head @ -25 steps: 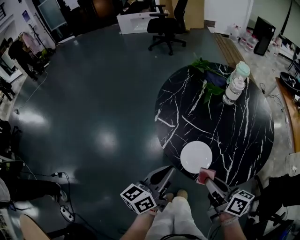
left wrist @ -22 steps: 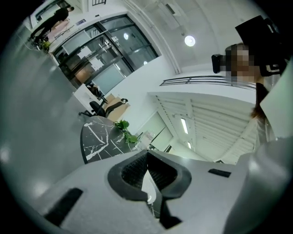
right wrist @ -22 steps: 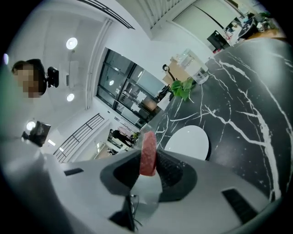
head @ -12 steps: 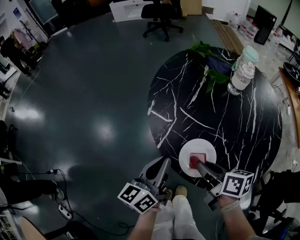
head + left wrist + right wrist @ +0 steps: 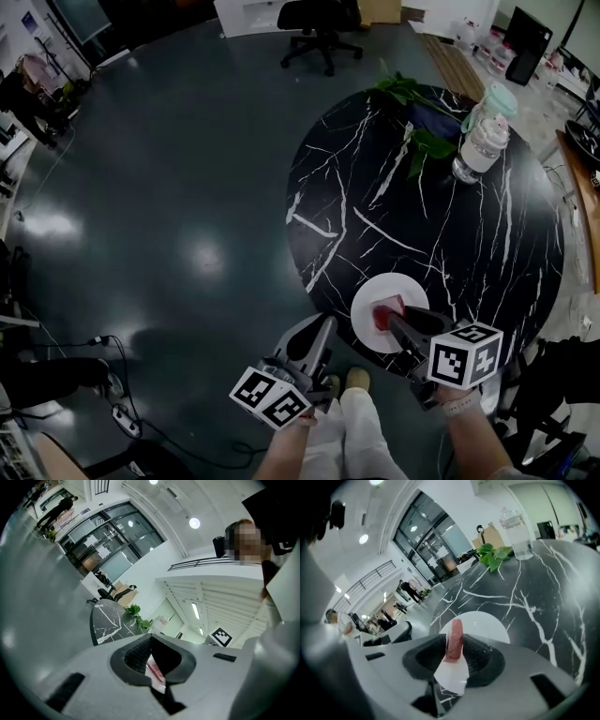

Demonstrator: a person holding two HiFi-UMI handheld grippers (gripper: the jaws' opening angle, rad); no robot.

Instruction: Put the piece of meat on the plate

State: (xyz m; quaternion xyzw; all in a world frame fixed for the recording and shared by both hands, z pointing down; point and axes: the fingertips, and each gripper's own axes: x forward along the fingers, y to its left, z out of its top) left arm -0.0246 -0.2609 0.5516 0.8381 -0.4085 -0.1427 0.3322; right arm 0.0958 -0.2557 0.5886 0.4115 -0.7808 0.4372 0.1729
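We see the pink-red slab of meat (image 5: 454,639) standing on edge between the two dark ribbed jaws of the right gripper (image 5: 395,320). The jaws press against its flat sides, and its rounded upper end pokes out past the fingertips. In the head view the meat sits over the near half of the round white plate (image 5: 373,291). That plate lies at the near edge of the round black table (image 5: 422,216) with white marble veins. We cannot tell whether the meat touches the plate or hangs just above it.

The right gripper view gives us what the head view does not: the jaws' hold on the meat, and the plate's white surface just beyond it. Only the head view shows both grippers together. There the left gripper (image 5: 324,325) is off the table, near its edge and just left of the plate, pointing toward it. In the left gripper view its fingertips meet, leaving only a narrow slit lower down. A pale, pink-streaked sliver shows in that slit, and we cannot say what it is.

At the table's far side stand a clear plastic bottle (image 5: 480,145) with a pale green cap and some green leaves (image 5: 405,92), well apart from the plate.
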